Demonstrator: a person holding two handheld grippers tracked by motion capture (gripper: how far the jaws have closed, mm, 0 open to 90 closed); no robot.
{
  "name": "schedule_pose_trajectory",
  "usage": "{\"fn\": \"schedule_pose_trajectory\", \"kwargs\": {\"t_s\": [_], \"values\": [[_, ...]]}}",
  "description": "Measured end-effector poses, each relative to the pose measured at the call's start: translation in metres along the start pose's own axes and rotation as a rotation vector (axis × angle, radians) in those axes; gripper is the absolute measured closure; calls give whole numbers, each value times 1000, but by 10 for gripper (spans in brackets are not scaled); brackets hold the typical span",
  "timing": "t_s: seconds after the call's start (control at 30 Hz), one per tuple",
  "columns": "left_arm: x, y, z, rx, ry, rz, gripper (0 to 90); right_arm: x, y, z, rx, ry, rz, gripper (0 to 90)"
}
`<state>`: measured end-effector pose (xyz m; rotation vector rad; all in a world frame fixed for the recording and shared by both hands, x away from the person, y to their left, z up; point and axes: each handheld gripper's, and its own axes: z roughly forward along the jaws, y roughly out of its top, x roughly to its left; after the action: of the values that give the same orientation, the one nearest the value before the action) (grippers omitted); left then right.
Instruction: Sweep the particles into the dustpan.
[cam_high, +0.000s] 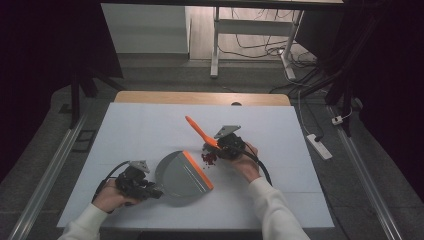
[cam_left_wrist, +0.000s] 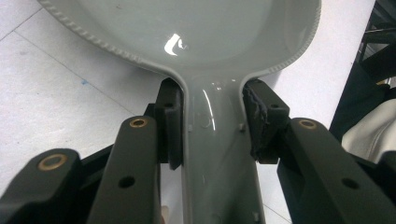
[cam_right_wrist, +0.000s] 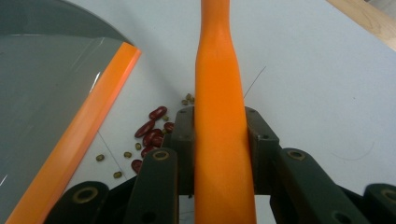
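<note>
A grey dustpan (cam_high: 179, 175) with an orange lip (cam_high: 198, 170) lies on the white table cover. My left gripper (cam_high: 150, 191) is shut on its grey handle (cam_left_wrist: 215, 154); the pan's bowl (cam_left_wrist: 196, 28) spreads out ahead of the jaws. My right gripper (cam_high: 220, 146) is shut on the orange brush handle (cam_high: 198, 131), which slants up and to the left and rises straight between the jaws as the orange handle (cam_right_wrist: 219, 116). A small pile of red beans (cam_high: 209, 158) lies between the brush and the dustpan lip (cam_right_wrist: 79, 135). Red beans (cam_right_wrist: 150, 130) and smaller greenish ones lie scattered there.
The white cover (cam_high: 150, 130) spans the table, with a wooden edge (cam_high: 200, 97) at the far side. A white power strip (cam_high: 320, 146) lies on the floor to the right. Desk legs and cables (cam_high: 260, 47) stand beyond the table.
</note>
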<state>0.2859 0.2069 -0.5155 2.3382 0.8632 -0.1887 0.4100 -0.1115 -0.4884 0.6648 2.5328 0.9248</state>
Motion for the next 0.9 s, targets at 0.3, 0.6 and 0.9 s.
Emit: {"fn": "schedule_pose_trajectory", "kwargs": {"t_s": [0.3,0.6,0.9], "values": [[0,0,0,-2,-3,-2,610,6,2,1,-2,15,-26,699],[0,0,1,-4,-2,-3,611,12,4,2,-3,29,-57,698],[0,0,1,-2,-1,0,611,19,7,3,-6,50,-84,698]]}}
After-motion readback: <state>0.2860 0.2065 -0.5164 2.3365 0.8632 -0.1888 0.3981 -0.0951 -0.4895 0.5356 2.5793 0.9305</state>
